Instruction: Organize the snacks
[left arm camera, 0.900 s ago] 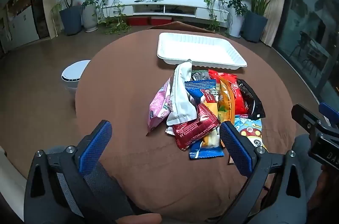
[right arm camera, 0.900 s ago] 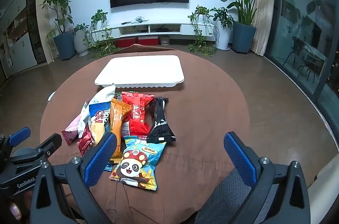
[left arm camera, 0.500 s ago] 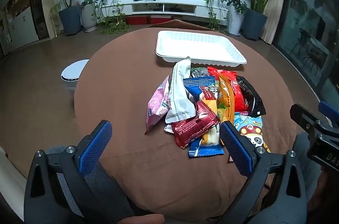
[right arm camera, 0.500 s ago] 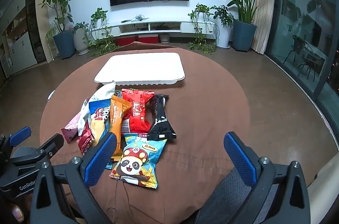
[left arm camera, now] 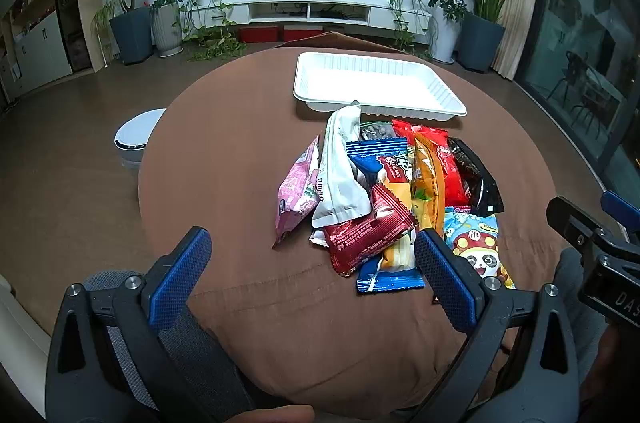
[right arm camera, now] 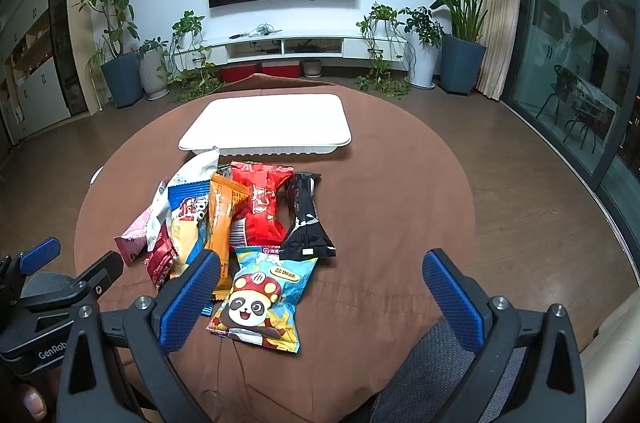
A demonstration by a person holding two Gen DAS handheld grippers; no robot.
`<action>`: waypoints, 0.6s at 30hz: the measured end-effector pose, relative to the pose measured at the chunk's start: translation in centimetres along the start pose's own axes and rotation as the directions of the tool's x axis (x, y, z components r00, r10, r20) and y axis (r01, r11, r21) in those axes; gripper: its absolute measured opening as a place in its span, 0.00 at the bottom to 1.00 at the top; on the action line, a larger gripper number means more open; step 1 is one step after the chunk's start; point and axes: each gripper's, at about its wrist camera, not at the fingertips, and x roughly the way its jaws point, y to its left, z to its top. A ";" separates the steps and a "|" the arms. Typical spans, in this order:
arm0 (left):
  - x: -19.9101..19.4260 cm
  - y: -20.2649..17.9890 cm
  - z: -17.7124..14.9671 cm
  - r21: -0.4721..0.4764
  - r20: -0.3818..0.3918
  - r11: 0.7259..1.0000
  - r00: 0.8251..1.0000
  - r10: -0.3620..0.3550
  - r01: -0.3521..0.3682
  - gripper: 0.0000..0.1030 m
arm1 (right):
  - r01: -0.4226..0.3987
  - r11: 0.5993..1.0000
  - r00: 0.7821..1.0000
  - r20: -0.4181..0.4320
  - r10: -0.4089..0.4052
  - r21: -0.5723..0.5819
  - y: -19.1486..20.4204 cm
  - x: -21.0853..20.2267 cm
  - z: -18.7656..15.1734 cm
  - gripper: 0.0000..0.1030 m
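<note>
A pile of snack packets lies mid-table: a pink packet [left arm camera: 298, 187], a white one [left arm camera: 340, 171], a dark red one [left arm camera: 366, 233], a blue one [left arm camera: 380, 159], an orange one [right arm camera: 222, 219], a red one [right arm camera: 262, 207], a black one [right arm camera: 306, 223] and a panda bag [right arm camera: 260, 299]. An empty white tray [left arm camera: 376, 87] stands behind the pile; it also shows in the right wrist view [right arm camera: 268, 123]. My left gripper [left arm camera: 312, 275] is open and empty at the near table edge. My right gripper [right arm camera: 320, 295] is open and empty, just above the panda bag's near side.
The round table [left arm camera: 224, 151] has a brown cloth. A white round device [left arm camera: 136, 139] sits on the floor to the left. Grey fabric [right arm camera: 436, 375] lies under the right gripper. Potted plants, a TV console and glass doors stand far behind.
Both grippers have crept slightly forward toward the pile. Both stay open and empty.
</note>
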 end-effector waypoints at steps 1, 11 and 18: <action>0.0 0.0 0.0 0.001 0.000 1.000 1.000 0.001 -0.001 1.00 | 0.000 1.000 1.000 -0.001 0.000 -0.001 0.0 0.0 -0.1 1.00; 0.2 0.0 -0.1 0.004 -0.009 1.000 1.000 -0.003 0.003 1.00 | 0.002 1.000 1.000 -0.007 -0.002 -0.004 0.1 0.2 -0.1 1.00; 0.3 -0.1 -0.1 0.005 -0.010 1.000 1.000 -0.003 0.003 1.00 | 0.004 1.000 1.000 -0.008 -0.004 -0.005 0.1 0.3 -0.1 1.00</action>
